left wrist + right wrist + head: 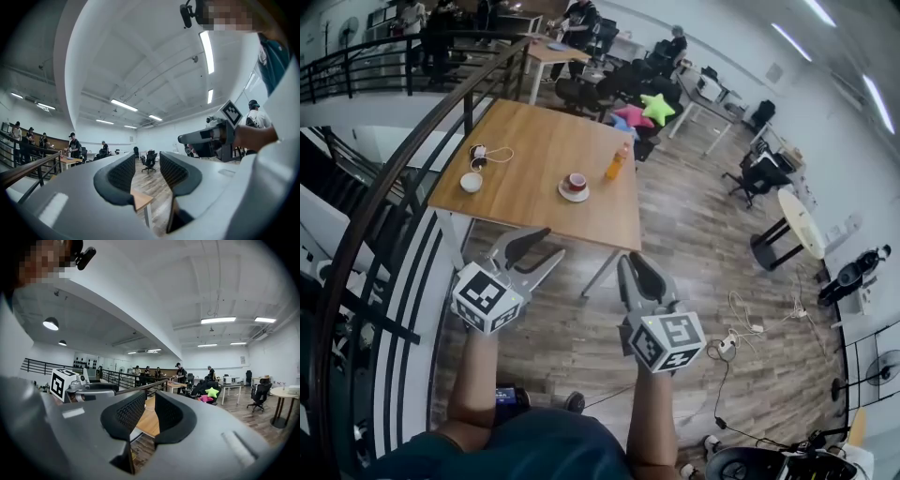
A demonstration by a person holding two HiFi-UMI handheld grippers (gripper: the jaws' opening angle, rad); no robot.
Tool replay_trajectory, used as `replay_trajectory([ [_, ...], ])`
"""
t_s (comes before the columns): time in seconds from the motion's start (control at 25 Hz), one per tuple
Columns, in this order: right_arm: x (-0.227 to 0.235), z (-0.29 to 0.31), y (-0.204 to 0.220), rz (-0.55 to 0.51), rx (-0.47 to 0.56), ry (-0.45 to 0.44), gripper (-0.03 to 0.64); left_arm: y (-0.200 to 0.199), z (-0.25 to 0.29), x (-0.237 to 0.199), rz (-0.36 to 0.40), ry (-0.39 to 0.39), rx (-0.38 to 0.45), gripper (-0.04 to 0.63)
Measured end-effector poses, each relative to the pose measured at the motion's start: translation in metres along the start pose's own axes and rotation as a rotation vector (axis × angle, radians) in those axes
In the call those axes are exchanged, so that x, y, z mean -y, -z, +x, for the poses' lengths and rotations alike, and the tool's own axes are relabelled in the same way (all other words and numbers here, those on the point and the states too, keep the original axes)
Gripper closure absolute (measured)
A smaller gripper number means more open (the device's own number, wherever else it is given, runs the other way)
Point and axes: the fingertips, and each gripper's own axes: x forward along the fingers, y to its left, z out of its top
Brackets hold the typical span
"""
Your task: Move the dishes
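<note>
We held both grippers up in the air, over the wood floor (703, 244), just short of the near edge of the wooden table (534, 150). The left gripper (551, 242) had its fingers drawn in close, with only a small gap and nothing in it. The right gripper (630, 258) had its fingers nearly touching too, and it held nothing. The dishes sat on the table, well apart from both grippers. A white bowl (471, 182) was near the left edge. A cup (576, 181) stood on a saucer (574, 196) near the middle. An orange bottle (617, 162) stood just to the right of the cup. A dark railing (403, 178) ran along our left.
</note>
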Motion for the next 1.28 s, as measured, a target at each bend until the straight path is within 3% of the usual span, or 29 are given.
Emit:
replay_trajectory([
  [0.44,0.033,0.044,0.005,0.037,0.005,-0.07,0.566,0.013,0.02,-0.033,0.002,-0.087,-0.042,0.431],
  [1.0,0.182,0.125,0.012,0.13,0.046,-0.267,0.566,0.035,0.151,-0.051,0.052,-0.246,-0.151,0.431],
  [1.28,0.229,0.148,0.01,0.173,0.059,-0.33,0.566,0.031,0.196,-0.056,0.09,-0.297,-0.203,0.431],
])
